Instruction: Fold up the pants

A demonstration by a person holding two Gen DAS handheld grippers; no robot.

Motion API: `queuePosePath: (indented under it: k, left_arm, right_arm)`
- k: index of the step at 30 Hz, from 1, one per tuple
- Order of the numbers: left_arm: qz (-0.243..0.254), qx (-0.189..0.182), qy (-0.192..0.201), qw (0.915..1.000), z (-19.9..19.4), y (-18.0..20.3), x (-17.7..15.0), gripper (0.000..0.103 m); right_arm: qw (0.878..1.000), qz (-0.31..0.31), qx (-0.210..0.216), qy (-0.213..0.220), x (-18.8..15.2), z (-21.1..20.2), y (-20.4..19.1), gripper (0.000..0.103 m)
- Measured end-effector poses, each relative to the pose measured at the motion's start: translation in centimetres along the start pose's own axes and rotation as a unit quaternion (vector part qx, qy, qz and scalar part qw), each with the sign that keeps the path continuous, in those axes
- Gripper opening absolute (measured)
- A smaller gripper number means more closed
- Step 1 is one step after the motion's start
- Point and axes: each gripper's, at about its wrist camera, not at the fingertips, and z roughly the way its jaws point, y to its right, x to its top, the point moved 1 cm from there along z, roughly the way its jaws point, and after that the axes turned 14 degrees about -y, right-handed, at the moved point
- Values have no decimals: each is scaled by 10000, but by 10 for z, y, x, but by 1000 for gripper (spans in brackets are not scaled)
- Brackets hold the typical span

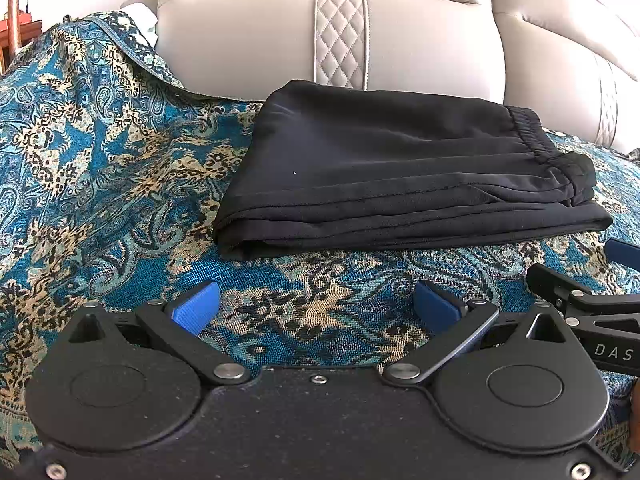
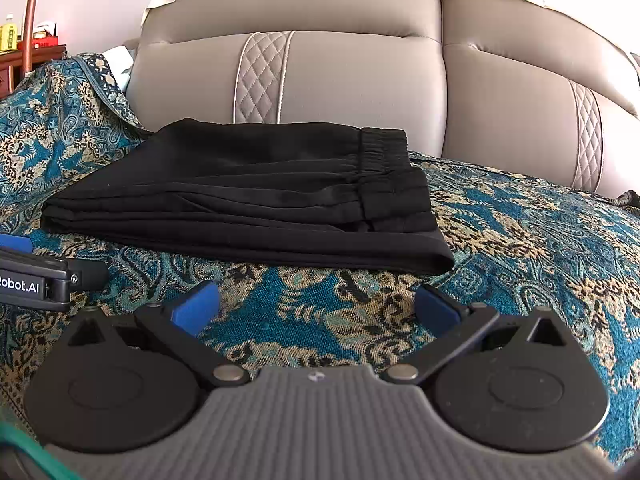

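Note:
The black pants point(image 1: 400, 172) lie folded in a flat stack on the blue patterned cover, elastic waistband to the right; they also show in the right wrist view point(image 2: 248, 200). My left gripper point(image 1: 316, 304) is open and empty, a short way in front of the stack's near edge. My right gripper point(image 2: 316, 304) is open and empty, also in front of the stack, towards its right end. The right gripper's body shows at the right edge of the left wrist view point(image 1: 580, 304); the left gripper's body shows at the left edge of the right wrist view point(image 2: 36, 280).
A blue and gold paisley cover point(image 1: 100, 180) drapes the sofa seat and left arm. The grey leather sofa backrest point(image 2: 360, 80) rises right behind the pants. A wooden cabinet with small items point(image 2: 24, 52) stands at the far left.

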Motion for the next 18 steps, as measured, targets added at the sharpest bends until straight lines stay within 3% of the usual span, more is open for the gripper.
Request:
queuePosePath:
  k: [18]
  left_arm:
    - [4, 2, 72, 10000, -1, 0, -2, 103]
  right_arm:
    - [10000, 2, 2, 4, 0, 0, 0, 103]
